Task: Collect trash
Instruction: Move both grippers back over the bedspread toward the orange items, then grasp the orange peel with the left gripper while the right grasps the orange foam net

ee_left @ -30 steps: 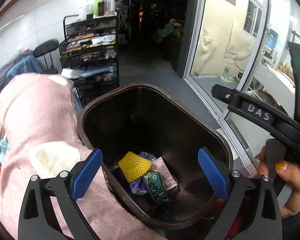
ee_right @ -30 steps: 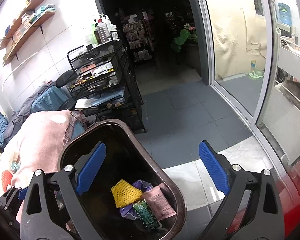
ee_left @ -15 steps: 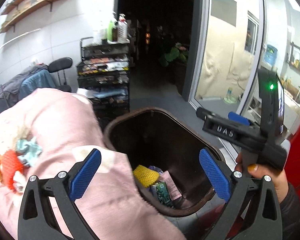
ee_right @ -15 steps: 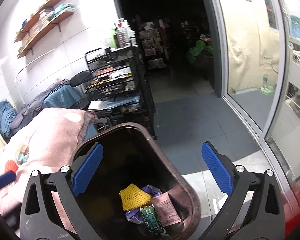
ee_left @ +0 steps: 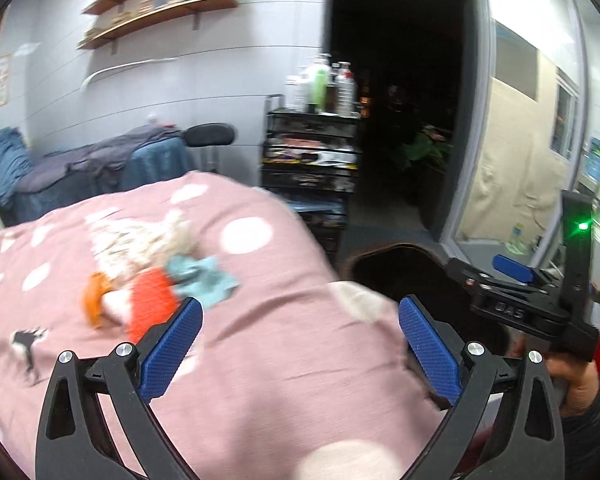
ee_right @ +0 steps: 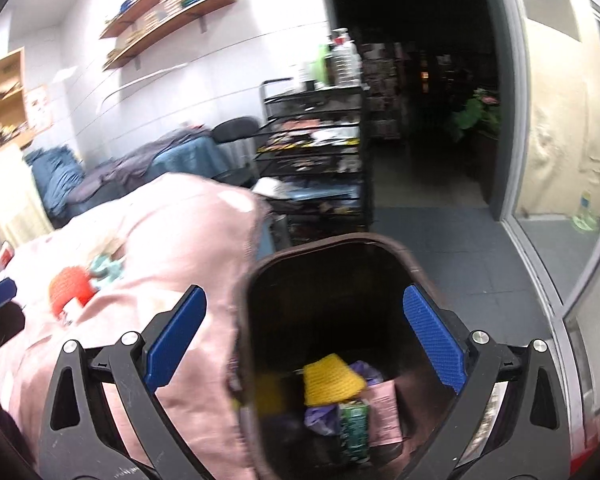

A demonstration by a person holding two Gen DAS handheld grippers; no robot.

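A dark brown bin stands beside a bed with a pink spotted blanket. The bin holds a yellow foam net, purple wrap, a green carton and a pink packet. My right gripper hangs open over the bin mouth, empty. My left gripper is open and empty above the blanket. Just past its left finger lie an orange-red foam net, orange peel and a teal crumpled piece. The same orange-red net shows in the right wrist view. The bin rim peeks past the blanket.
A black wire cart with bottles on top stands behind the bin. A blue-covered couch and a chair sit by the wall. Grey floor tiles lead to a dark doorway. A glass sliding door is at the right.
My left gripper has swung left and up from over the bin to the blanket, bringing the orange-red net and teal piece close. The right gripper stays over the bin, slightly raised.
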